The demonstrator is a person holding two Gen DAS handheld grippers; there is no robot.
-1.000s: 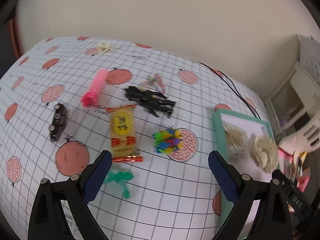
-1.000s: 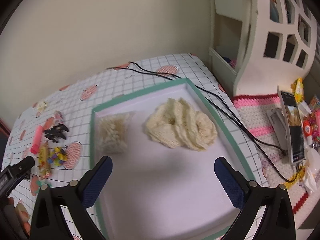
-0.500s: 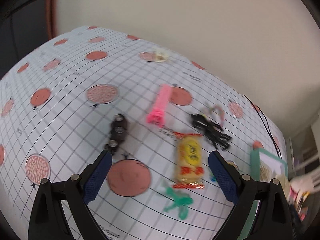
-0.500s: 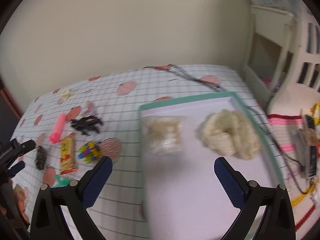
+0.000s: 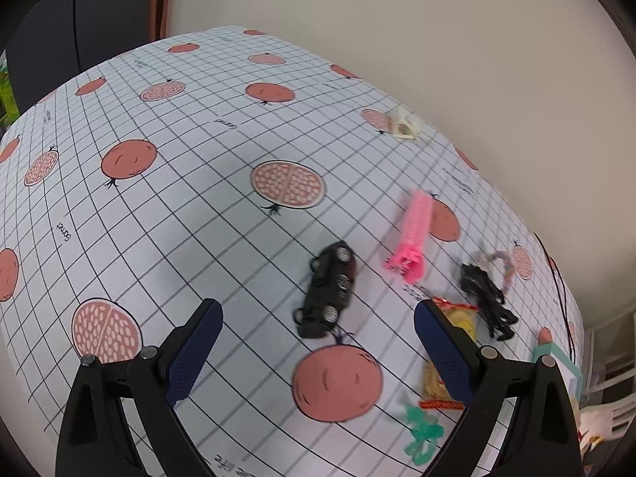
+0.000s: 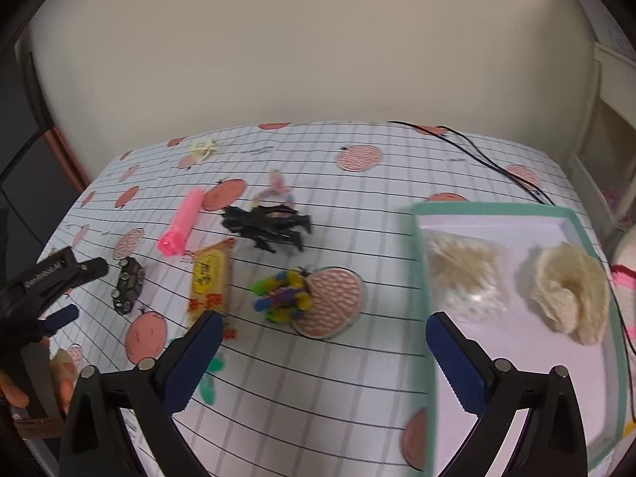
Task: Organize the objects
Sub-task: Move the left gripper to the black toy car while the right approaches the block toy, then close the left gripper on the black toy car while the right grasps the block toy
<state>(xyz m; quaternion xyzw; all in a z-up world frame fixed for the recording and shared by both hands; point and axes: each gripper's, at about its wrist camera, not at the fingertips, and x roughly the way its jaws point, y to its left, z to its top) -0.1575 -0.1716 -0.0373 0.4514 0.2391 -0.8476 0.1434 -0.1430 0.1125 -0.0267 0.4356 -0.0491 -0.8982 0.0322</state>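
Observation:
Small items lie scattered on a grid-patterned tablecloth [image 5: 190,214]. A black toy car [image 5: 329,290] [image 6: 128,284] lies just ahead of my left gripper [image 5: 316,346], which is open and empty. Beyond it are a pink comb [image 5: 413,238] [image 6: 181,222], a yellow snack packet [image 6: 210,283] [image 5: 461,328], black clips [image 6: 270,226] [image 5: 487,298], colourful pegs [image 6: 283,296] and a green figure [image 5: 423,431]. My right gripper [image 6: 320,351] hangs open over the cloth, beside the teal-rimmed tray [image 6: 421,262] holding a bag of sticks [image 6: 463,274] and a cream knit piece [image 6: 570,292].
A pale clip [image 5: 403,127] [image 6: 203,147] lies near the far edge by the wall. Black cables [image 6: 489,163] trail across the back right corner. White furniture [image 6: 612,127] stands to the right of the table. A person's hand [image 6: 16,393] holds the left gripper at the lower left.
Both views have swung left. The toy car is now between my left fingers' line of sight, and the tray has slid to the right of the right wrist view. Both grippers stay open.

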